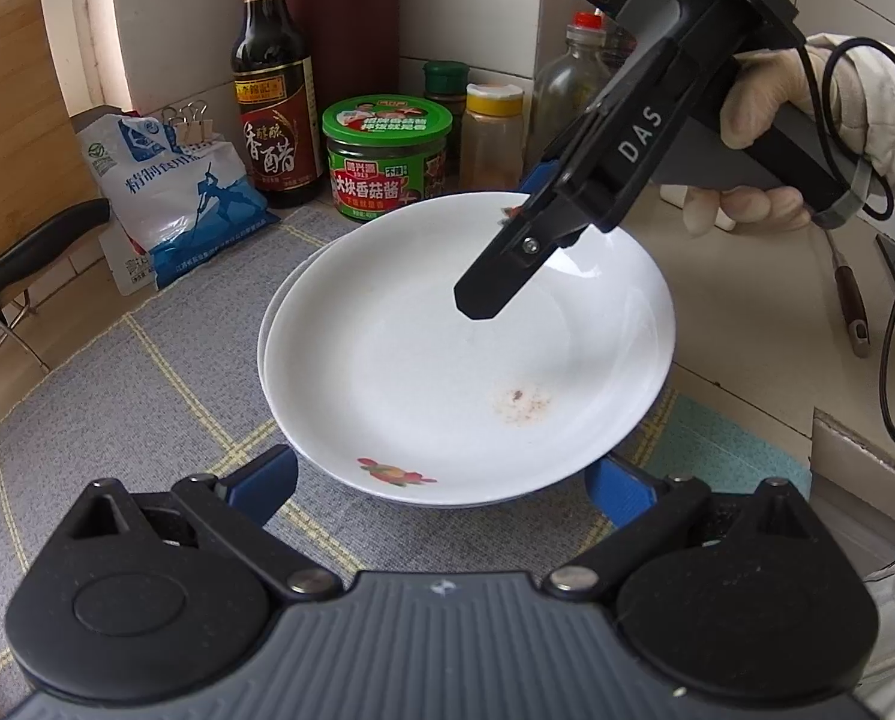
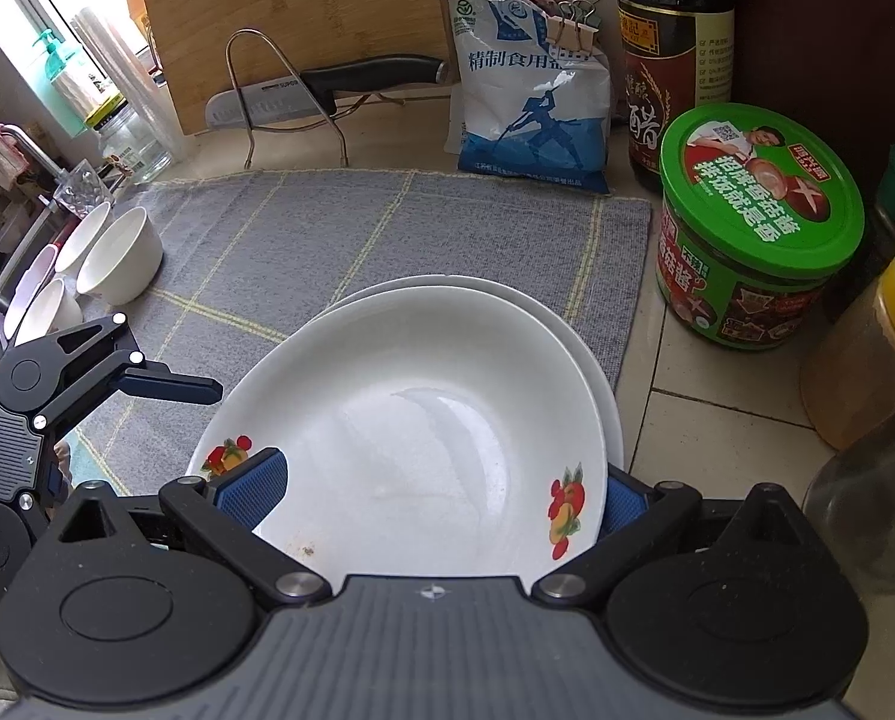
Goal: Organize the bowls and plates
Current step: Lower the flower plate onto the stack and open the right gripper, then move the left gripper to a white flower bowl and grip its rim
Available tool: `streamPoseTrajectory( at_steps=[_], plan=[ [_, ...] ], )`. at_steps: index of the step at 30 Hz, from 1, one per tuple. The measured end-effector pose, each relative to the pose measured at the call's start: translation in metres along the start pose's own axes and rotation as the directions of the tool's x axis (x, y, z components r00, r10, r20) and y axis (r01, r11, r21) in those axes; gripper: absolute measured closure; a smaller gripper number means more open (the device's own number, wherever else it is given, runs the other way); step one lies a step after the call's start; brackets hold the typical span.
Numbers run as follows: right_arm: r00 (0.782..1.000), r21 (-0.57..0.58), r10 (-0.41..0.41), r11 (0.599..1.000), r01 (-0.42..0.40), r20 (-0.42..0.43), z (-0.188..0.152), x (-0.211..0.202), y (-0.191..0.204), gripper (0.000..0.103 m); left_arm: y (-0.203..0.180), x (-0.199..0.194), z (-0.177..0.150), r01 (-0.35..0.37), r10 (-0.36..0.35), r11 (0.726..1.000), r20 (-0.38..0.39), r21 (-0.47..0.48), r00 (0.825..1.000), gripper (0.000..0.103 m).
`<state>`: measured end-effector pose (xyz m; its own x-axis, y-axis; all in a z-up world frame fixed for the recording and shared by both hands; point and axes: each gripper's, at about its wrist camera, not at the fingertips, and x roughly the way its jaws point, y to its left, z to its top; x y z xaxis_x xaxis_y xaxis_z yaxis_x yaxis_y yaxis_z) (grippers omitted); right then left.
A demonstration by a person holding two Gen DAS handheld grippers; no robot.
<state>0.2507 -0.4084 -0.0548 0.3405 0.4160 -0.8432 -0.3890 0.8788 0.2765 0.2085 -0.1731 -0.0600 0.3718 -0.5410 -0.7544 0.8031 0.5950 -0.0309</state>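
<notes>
we've got a top plate (image 1: 447, 348) sitting on a second plate (image 1: 273, 324), both on the grey checked mat (image 1: 147, 420) near the back corner of the counter. only the left wrist view shows the person's gloved hand (image 1: 807, 114) holding the right gripper (image 1: 525, 240), which comes in over the far rim of the top plate. that gripper's jaws straddle the rim wide apart, one blue pad inside the plate and one outside, so it looks released, not pinching anything. the right wrist view gives us what the other misses: three white bowls (image 2: 120, 255) at the mat's left edge by the sink, a knife (image 2: 327, 87) on a wire rack, and the left gripper (image 2: 171, 387) hanging low to the left of the plates, jaws spread and holding nothing.

the top plate has a small brownish smear (image 1: 519, 402) in it and fruit prints on the rim. the bowls look empty as far as we can tell.

behind the mat, on the pale tiled counter (image 2: 717, 396), are a bag of salt (image 1: 171, 198), a dark vinegar bottle (image 1: 273, 90), a green-lidded sauce jar (image 1: 387, 156) and a bamboo cutting board (image 2: 291, 24) leaning at the back.
</notes>
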Motion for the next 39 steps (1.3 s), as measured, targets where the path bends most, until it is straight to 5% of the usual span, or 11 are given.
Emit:
streamPoseTrajectory(
  at_steps=[23,32,39],
  plan=[
    [0.981,-0.108,-0.188,0.977,0.183,-0.045,-0.021,-0.007,0.021,0.000,-0.006,0.000,-0.004,-0.016,0.016,1.000,0.032,-0.015,0.999,0.002],
    [0.967,-0.152,-0.231,0.957,0.246,0.106,-0.027,-0.026,0.045,0.000,-0.011,-0.019,-0.005,-0.090,0.099,0.990,0.079,-0.108,0.992,0.002],
    [0.945,-0.191,-0.196,0.949,0.249,0.261,-0.024,-0.033,0.069,0.000,-0.002,-0.055,-0.010,-0.241,0.272,0.939,0.100,-0.246,0.957,0.001]
  ],
)
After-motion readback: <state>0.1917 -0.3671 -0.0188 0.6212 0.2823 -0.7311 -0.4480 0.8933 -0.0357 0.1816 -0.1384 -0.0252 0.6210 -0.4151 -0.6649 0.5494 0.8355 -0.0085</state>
